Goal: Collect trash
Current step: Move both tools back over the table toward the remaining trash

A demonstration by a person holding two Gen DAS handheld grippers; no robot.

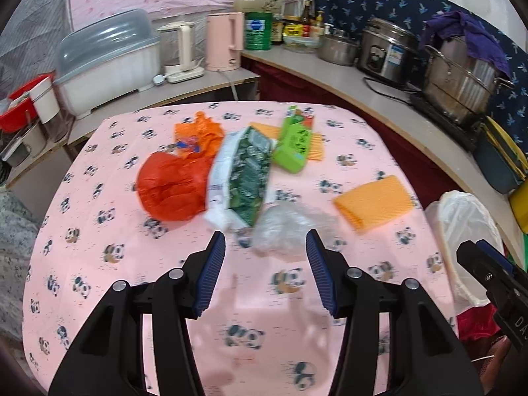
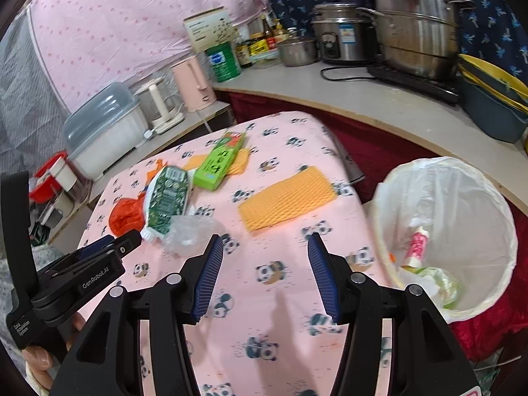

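Trash lies on the pink panda tablecloth (image 1: pixel 158 274): a red plastic bag (image 1: pixel 171 186), an orange wrapper (image 1: pixel 198 132), a green-and-white packet (image 1: pixel 246 173), a green box (image 1: pixel 293 142), clear crumpled plastic (image 1: pixel 287 227) and orange cloths (image 1: pixel 373 203). My left gripper (image 1: pixel 265 247) is open and empty, just short of the clear plastic. My right gripper (image 2: pixel 265 247) is open and empty over the cloth, left of the lined bin (image 2: pixel 495 211), which holds some trash. The clear plastic (image 2: pixel 186 232) and an orange cloth (image 2: pixel 285 198) lie ahead of it.
A counter (image 1: pixel 379 89) with steel pots, a rice cooker and bottles runs behind and to the right. A side shelf (image 1: pixel 184 89) holds kettles and a lidded dish box. The bin (image 1: pixel 462 231) stands off the table's right edge.
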